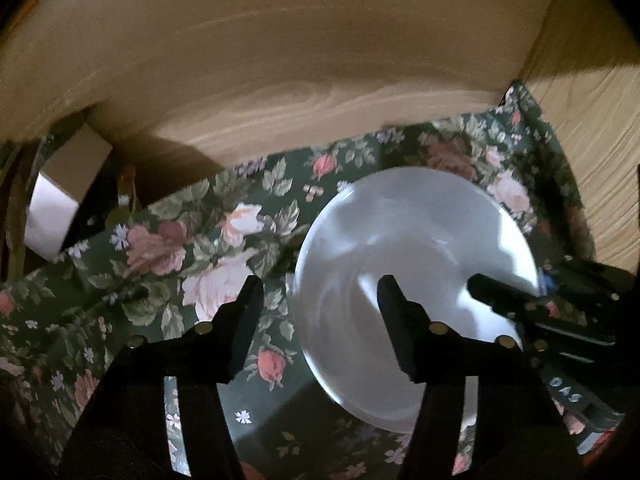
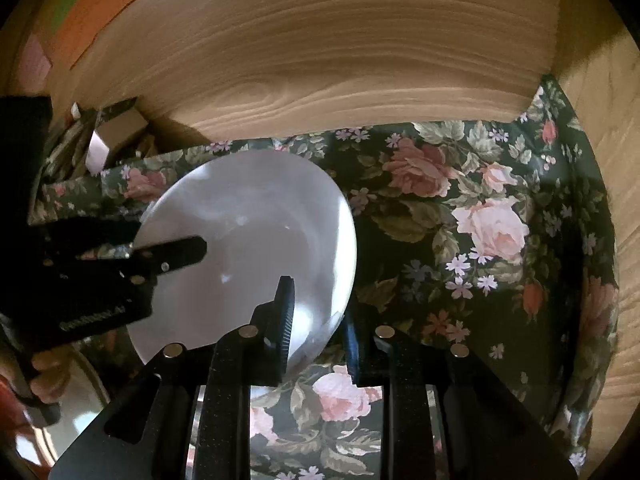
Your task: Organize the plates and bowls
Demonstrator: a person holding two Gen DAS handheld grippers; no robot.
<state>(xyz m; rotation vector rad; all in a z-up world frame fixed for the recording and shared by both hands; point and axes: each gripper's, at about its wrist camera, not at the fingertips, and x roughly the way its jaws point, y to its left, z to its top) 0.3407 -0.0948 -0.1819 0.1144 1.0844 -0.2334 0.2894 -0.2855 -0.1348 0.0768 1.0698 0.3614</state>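
A white bowl (image 1: 420, 240) lies over the floral cloth (image 1: 180, 240); I cannot tell whether it rests on it. My left gripper (image 1: 320, 288) stands open astride the bowl's left rim, one finger inside and one outside, and the pads do not visibly press. In the right wrist view my right gripper (image 2: 320, 320) is shut on the near right rim of the bowl (image 2: 248, 220), with one finger inside and the other behind the wall. From the left wrist view, one of its fingers (image 1: 500, 296) reaches over the bowl's right edge.
A wooden wall (image 1: 320, 60) closes the back, and wood also runs along the right side. A small cardboard box (image 1: 60, 200) stands at the far left. A hand (image 2: 44, 372) and the rim of another white dish (image 2: 80, 392) show at the lower left.
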